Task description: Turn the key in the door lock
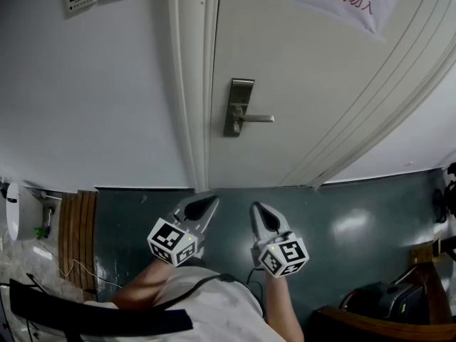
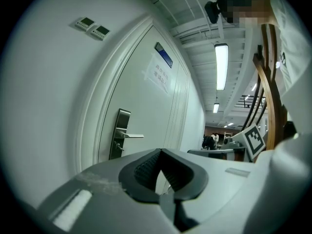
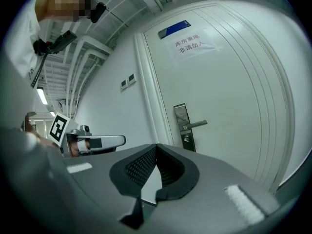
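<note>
Brushed steel on the white door (image 1: 306, 84): lock plate (image 1: 241, 91) with lever handle (image 1: 258, 118), and just under the lever a small stub, probably the key (image 3: 186, 137), too small to call for certain. Well ahead of both grippers, untouched.

Plenty to go wrong on the way in. Likely to bump the key or knock it askew if brought up with tips closed. Easy to catch the lever just above instead, pressing the handle and turning nothing. With only the key's edge pinched, apt to slip off mid-turn; with a twist off the cylinder's line, apt to bend or jam it.

Left gripper (image 1: 205, 206): fingers closed tip to tip, holding nothing, touching nothing. Right gripper (image 1: 261, 214): likewise shut tight, empty, clear of the door. Must open before any grasp on the key.
</note>
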Demonstrator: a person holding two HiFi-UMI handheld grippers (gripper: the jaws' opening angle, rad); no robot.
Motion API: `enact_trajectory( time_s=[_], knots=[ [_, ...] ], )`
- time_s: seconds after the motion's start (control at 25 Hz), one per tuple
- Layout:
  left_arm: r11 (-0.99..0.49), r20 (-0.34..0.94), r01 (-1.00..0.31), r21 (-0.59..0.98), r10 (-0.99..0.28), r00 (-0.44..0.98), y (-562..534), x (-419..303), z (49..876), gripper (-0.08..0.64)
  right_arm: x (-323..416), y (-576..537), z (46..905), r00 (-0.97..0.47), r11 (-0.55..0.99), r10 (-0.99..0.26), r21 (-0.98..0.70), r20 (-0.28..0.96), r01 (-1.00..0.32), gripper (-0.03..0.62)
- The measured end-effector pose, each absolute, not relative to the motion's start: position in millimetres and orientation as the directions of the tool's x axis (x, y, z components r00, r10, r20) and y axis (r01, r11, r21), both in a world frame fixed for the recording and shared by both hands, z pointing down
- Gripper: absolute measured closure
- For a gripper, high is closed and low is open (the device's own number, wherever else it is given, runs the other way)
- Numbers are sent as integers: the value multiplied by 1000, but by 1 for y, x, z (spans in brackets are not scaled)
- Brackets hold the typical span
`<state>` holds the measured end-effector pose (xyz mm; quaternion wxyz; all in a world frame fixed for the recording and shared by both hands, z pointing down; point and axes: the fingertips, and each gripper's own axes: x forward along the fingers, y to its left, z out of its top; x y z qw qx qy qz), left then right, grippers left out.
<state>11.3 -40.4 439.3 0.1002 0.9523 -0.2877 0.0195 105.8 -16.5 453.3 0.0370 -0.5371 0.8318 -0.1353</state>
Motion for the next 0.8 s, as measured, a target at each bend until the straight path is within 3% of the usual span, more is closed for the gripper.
enact_trajectory(
  time_s=[0.8],
  knots=[
    [-840,103,-490,233,-480,871,-159,-31,452,555,64,-130,459,-362,317,-923,-274,131,-908,584]
  ],
)
